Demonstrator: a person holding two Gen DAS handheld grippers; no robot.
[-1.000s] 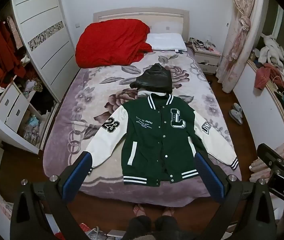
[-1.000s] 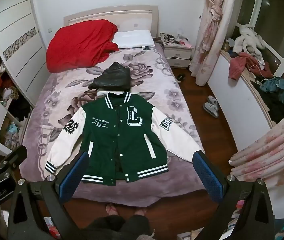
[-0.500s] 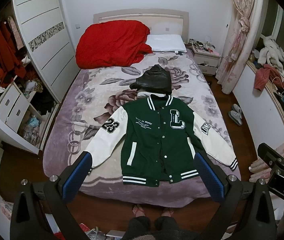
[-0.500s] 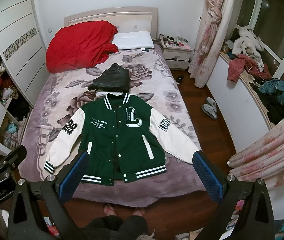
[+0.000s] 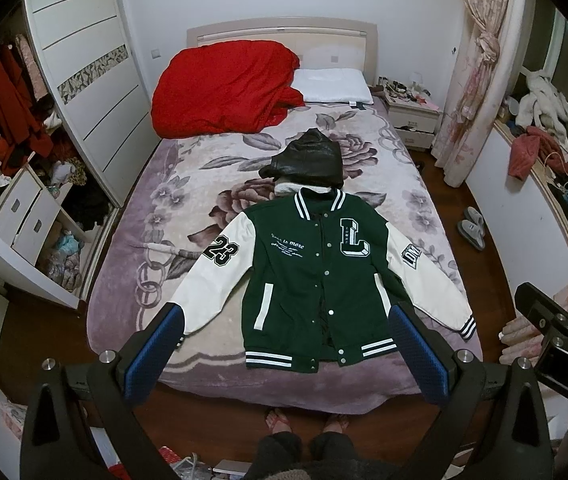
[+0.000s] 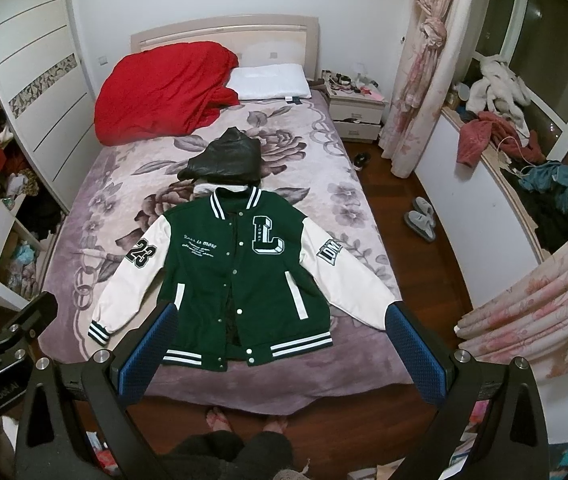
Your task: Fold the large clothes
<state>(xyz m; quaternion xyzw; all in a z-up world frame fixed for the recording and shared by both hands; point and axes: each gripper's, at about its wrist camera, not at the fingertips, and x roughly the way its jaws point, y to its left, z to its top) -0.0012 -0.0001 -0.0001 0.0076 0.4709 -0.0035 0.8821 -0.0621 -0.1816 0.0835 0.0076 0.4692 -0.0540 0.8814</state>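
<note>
Green jacket [image 5: 316, 280] flat on bed [image 5: 171, 208], both claws apart, left cuff [image 6: 97, 332] visible only rightward

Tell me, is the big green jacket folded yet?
Not yet. Done: the green jacket lies spread flat, front up, on the bed, both white sleeves out to the sides. In hand: nothing; the left gripper and right gripper are both open, held above the foot of the bed, touching no cloth. Left: folding in the sleeves, then the body.
</note>
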